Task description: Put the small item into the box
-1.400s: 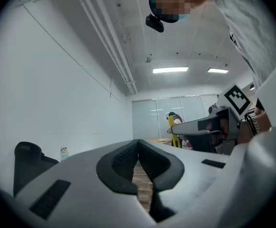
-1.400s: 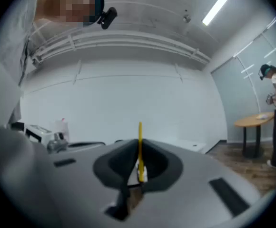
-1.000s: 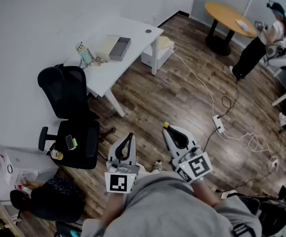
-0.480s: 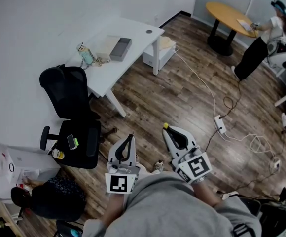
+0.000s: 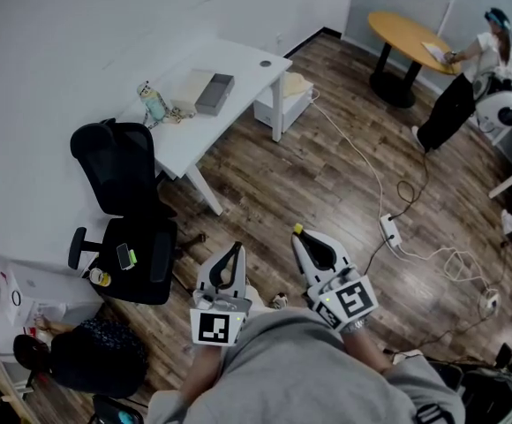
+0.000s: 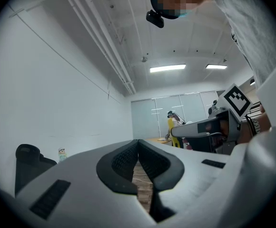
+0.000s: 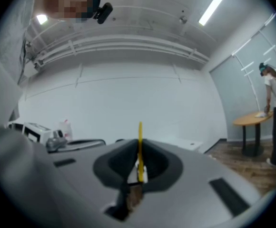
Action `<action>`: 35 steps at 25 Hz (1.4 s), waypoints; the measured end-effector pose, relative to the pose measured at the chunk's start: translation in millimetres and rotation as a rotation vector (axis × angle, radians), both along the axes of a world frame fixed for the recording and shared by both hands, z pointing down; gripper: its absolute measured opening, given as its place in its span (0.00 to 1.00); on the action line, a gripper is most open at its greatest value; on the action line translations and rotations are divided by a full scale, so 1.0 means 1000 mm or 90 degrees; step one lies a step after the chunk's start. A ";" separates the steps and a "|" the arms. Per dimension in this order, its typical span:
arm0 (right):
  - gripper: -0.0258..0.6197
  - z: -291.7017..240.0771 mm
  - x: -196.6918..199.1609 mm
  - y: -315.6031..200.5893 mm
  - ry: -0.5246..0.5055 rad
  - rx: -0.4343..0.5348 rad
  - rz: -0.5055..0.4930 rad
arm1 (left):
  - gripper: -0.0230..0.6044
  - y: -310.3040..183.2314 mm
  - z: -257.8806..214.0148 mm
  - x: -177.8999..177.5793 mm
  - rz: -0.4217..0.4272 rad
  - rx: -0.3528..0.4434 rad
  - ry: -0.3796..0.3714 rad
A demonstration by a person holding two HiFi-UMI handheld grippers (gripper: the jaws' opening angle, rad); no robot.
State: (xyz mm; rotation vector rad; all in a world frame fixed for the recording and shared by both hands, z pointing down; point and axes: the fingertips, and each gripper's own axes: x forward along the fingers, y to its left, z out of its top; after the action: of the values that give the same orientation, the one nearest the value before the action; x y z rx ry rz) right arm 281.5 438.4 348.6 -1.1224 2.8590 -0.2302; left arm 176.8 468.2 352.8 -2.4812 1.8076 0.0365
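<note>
Your right gripper (image 5: 300,235) pinches a thin yellow item (image 7: 140,148) edge-on; your left gripper (image 5: 235,249) is pressed together, empty. The grey box (image 5: 214,93) sits well ahead of both, near the white desk's (image 5: 247,60) edge, with bare wood floor (image 5: 274,184) between.

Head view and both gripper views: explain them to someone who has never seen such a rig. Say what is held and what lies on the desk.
No robot here: a person holds a two-jaw hand-held gripper in each hand. The head view looks down from the person's head at the left hand-held gripper and the right hand-held gripper. The other two pictures come from cameras riding on each one, looking along its jaws. The left jaws are shut on nothing. The right jaws are shut on a thin yellow item. Across the room, a white desk bears a grey box, a pale box and a small bottle-like thing.
</note>
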 end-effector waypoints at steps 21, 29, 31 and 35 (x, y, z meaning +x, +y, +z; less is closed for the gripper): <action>0.12 0.017 -0.019 -0.076 0.042 -0.007 0.020 | 0.09 -0.084 0.020 -0.024 0.023 -0.029 0.017; 0.12 0.021 -0.032 -0.135 0.046 -0.028 0.029 | 0.09 -0.144 0.021 -0.038 0.031 -0.035 0.029; 0.12 0.021 -0.036 -0.146 0.051 -0.032 0.029 | 0.09 -0.160 0.020 -0.041 0.036 -0.035 0.032; 0.12 0.021 -0.042 -0.172 0.056 -0.039 0.036 | 0.09 -0.189 0.020 -0.044 0.051 -0.041 0.028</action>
State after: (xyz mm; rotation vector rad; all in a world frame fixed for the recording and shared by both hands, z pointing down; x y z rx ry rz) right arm 239.6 266.4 369.9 -1.2527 2.9095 -0.2742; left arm 133.3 279.6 372.5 -2.6164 1.7509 0.0382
